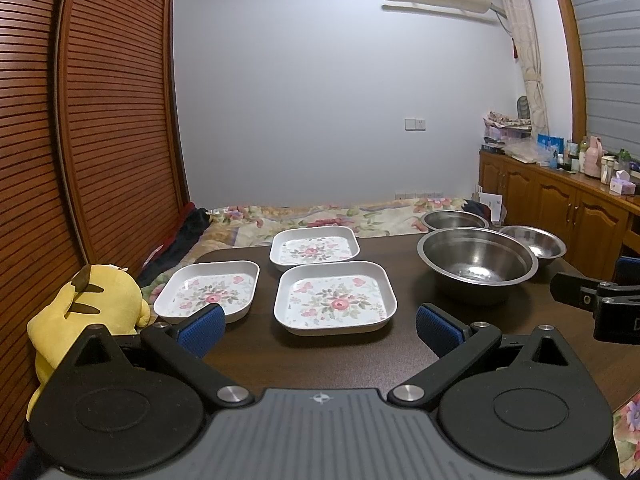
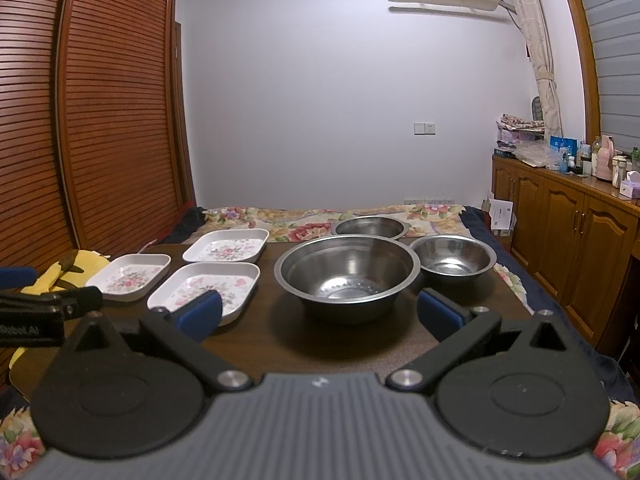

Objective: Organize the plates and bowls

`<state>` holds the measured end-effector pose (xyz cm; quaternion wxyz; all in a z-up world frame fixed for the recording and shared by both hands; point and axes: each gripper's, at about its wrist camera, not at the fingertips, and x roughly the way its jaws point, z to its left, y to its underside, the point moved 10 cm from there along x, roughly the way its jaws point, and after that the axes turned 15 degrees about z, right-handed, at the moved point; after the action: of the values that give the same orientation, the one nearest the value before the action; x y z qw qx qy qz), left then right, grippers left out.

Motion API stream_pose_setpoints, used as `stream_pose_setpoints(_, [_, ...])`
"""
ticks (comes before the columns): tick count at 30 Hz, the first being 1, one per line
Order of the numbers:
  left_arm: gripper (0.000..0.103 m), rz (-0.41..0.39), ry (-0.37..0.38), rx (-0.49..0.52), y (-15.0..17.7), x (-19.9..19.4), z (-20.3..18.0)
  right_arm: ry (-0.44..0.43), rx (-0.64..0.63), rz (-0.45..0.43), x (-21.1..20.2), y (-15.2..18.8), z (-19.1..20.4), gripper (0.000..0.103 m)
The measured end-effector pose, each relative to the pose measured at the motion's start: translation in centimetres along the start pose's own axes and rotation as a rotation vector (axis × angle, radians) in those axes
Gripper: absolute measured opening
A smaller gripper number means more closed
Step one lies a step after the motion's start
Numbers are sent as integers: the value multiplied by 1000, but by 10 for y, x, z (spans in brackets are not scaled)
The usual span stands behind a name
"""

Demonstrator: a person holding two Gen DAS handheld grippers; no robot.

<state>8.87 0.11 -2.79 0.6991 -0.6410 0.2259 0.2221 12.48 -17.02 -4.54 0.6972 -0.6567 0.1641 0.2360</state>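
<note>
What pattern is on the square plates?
Pink flowers with green leaves on white plates, clearest in the left wrist view.

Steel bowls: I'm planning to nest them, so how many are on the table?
3. The large bowl sits nearest, right of the floral plates. A small bowl stands to its right; another bowl sits behind it at the table's far edge, partly hidden.

Both wrist cameras face forward over one shared table (image 1: 320,360), side by side.
</note>
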Motion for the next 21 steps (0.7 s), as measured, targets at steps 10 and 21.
stream_pose_setpoints(10, [103, -1, 0, 0, 0, 0, 0, 0, 0, 1, -1, 0, 1, 103])
stream_pose_setpoints(21, [103, -2, -1, 0, -1, -2, 1, 0, -2, -1, -1, 0, 2, 103])
